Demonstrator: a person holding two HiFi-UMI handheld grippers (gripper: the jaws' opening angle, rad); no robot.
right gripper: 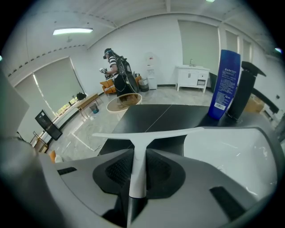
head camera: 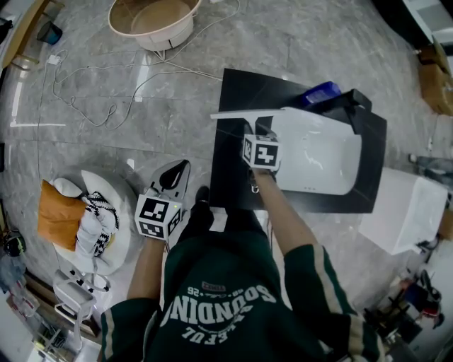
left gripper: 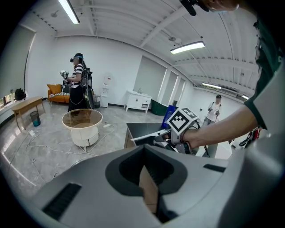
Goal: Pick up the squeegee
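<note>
The white T-shaped squeegee (head camera: 241, 113) hangs over the left edge of the white sink (head camera: 322, 173), which is set in a black counter (head camera: 230, 187). My right gripper (head camera: 263, 131) is shut on its handle. In the right gripper view the handle (right gripper: 137, 171) runs up between the jaws and the blade (right gripper: 151, 132) spreads across just past them. The left gripper view catches the squeegee (left gripper: 144, 138) from the side, in front of the right marker cube (left gripper: 183, 121). My left gripper (head camera: 175, 174) hovers over the floor left of the counter, its jaws (left gripper: 144, 178) together and holding nothing.
A blue bottle (head camera: 318, 92) and a black faucet (head camera: 355, 103) stand at the back of the sink. A beige tub (head camera: 152, 21) and loose cables (head camera: 92, 92) lie on the floor. Cushions and cloth (head camera: 85, 219) are at the left, a white box (head camera: 403, 212) at the right. A person (right gripper: 118, 71) stands far off.
</note>
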